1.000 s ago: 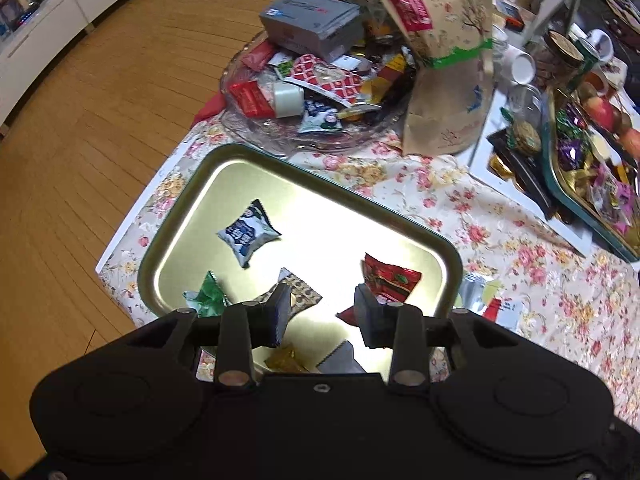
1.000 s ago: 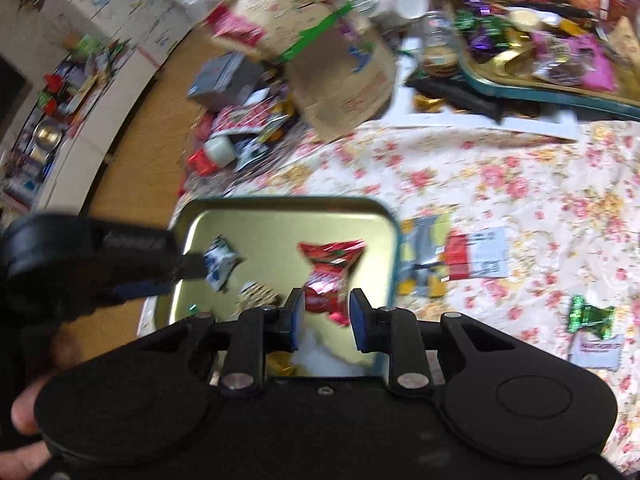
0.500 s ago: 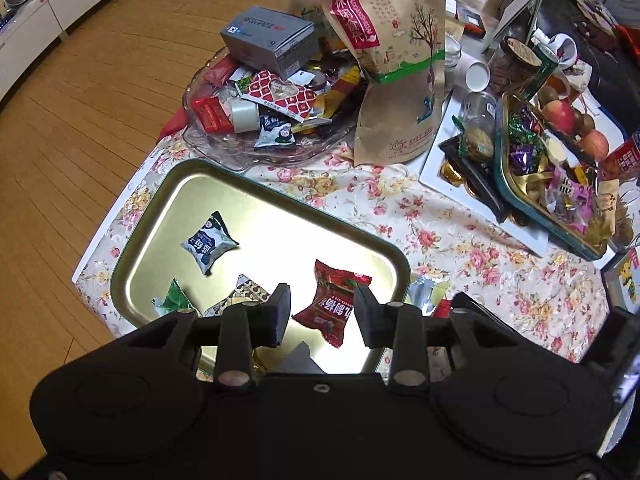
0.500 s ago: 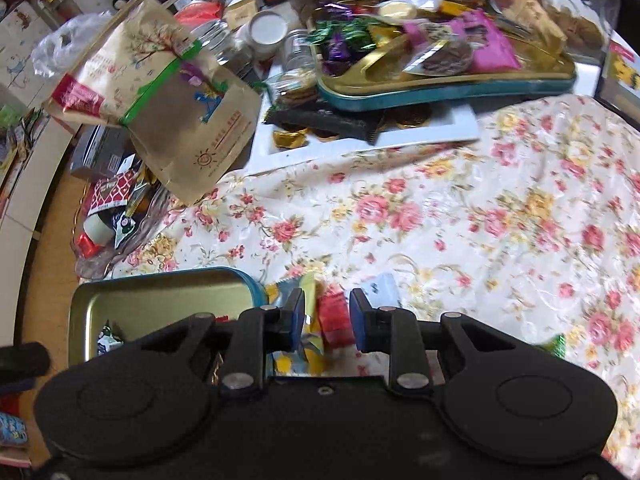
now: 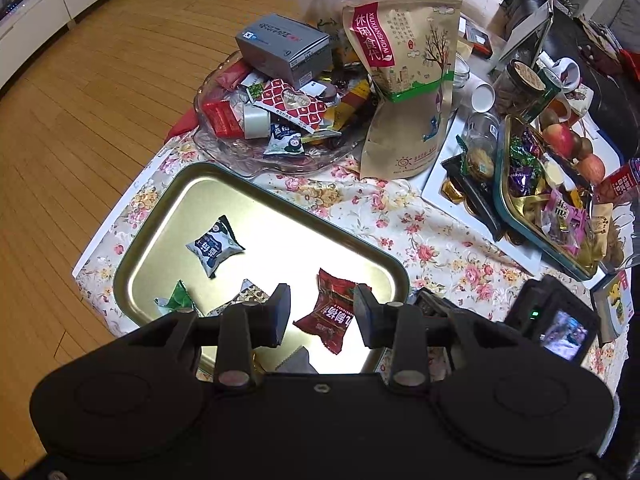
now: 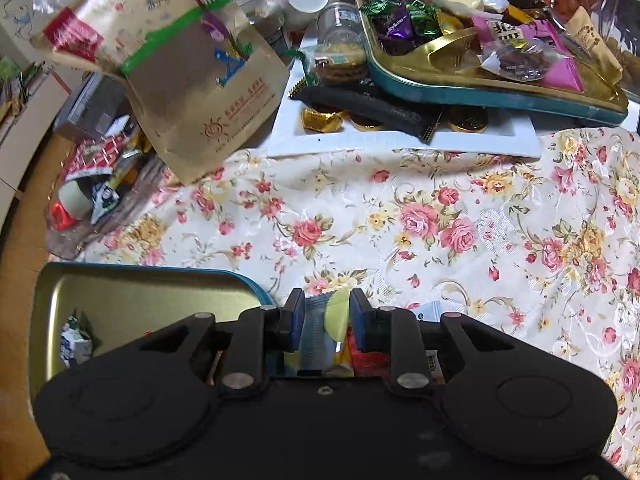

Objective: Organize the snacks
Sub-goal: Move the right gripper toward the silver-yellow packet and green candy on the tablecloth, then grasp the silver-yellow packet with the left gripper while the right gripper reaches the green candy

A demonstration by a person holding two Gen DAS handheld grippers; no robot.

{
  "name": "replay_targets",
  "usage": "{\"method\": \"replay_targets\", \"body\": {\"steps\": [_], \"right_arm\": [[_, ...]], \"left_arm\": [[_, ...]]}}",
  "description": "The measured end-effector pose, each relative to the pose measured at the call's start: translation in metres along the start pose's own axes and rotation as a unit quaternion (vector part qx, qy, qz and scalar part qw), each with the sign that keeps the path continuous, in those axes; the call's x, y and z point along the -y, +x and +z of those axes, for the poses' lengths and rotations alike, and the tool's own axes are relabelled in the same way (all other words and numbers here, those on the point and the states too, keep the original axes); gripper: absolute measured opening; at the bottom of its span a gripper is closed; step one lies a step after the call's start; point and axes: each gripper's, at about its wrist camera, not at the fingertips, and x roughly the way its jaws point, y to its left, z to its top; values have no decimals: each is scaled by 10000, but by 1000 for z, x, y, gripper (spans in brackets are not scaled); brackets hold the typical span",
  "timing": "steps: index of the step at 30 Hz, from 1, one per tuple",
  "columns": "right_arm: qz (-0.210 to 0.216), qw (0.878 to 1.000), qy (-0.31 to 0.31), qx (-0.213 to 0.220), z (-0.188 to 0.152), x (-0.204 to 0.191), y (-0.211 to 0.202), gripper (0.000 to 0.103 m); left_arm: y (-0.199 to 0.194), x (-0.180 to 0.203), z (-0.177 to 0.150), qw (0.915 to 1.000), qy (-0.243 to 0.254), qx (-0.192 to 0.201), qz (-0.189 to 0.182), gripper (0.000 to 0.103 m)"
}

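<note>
Hovering over the gold metal tray (image 5: pixel 168 220), the left claw (image 5: pixel 320 312) had its jaws partly apart with nothing between the pads. Rounded-rectangle tray, shiny reflective floor, teal outer wall visible from the right wrist view (image 6: pixel 224 274). It sat on the floral-print cloth covering the surface (image 6: pixel 440 208).

Loose on the tray floor: a crinkly dark-blue and white pillow-shaped candy packet (image 5: pixel 214 246), a glossy red wrapper with twisted ends (image 5: pixel 332 316), a small green foil piece (image 5: pixel 178 300), and a brown patterned wrapper (image 5: pixel 250 294) partly hidden by the claw.

The right claw (image 6: pixel 323 318) was low over the cloth just beside the tray's right edge, jaws narrowly apart, straddling a flat grey-blue sachet with a yellow-green patch (image 6: pixel 324 320). Couldn't tell whether the pads were pressing on it. More flat packets, red and white, lay under the claw body, mostly hidden.

Further back: a scalloped clear glass dish (image 5: pixel 224 148) heaped with mixed wrappers and a grey cardboard box (image 5: pixel 284 46), a tall kraft-paper stand-up pouch (image 5: pixel 412 88) with a red label and green band, a white rectangular plate (image 6: pixel 400 140) with gold foil coins, and a second teal-walled gold tin (image 6: pixel 480 92) full of purple and pink wrapped sweets.
</note>
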Motion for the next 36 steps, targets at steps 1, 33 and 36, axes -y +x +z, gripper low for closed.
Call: {"method": "replay_targets", "body": {"steps": [1,33,36], "right_arm": [[-21,9999,-57,-81,-1,-1,4,27],[-234,9994,-213,127,-33,156,-96,27],[-13,9998,181,114,-33,171,-111,27]], "left_arm": [[0,1,0,10000,2,-7,-5,45],[28,90,-46,9886,1431,-370,-296,45],[36,102,-61,9838,1711,-474,-260,45]]}}
